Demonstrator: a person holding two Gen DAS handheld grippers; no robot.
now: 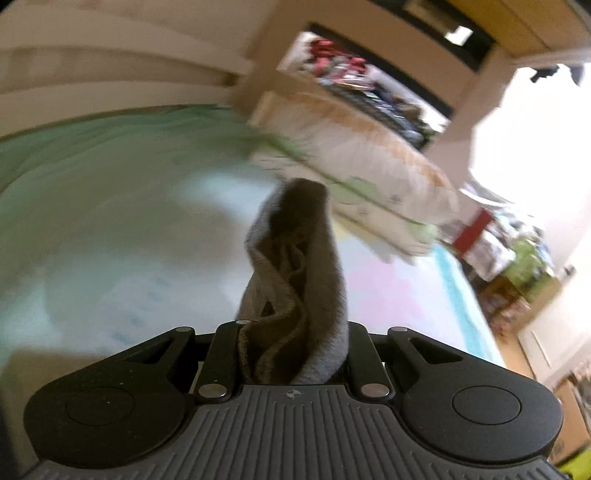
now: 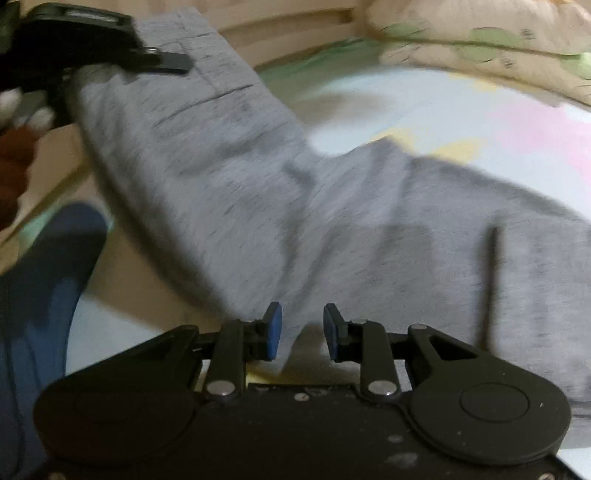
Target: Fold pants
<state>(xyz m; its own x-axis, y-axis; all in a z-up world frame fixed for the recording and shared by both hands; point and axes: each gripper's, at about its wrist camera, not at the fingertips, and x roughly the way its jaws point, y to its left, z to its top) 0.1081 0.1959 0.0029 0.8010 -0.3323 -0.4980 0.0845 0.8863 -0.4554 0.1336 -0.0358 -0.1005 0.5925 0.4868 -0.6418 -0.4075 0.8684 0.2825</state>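
Pants [image 2: 295, 206] lie on the bed [image 2: 424, 107], pillow [image 2: 480, 33] behind.

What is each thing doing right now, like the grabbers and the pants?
left hand-held gripper: shut on pants, one end lifted
right hand-held gripper: open, empty, just above the pants
pants: gray, partly raised, rest lying on the bed
bed: pastel sheet, under the pants
pillow: lying at the bed's far end

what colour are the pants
Heathered grey pants, clearest in the right wrist view.
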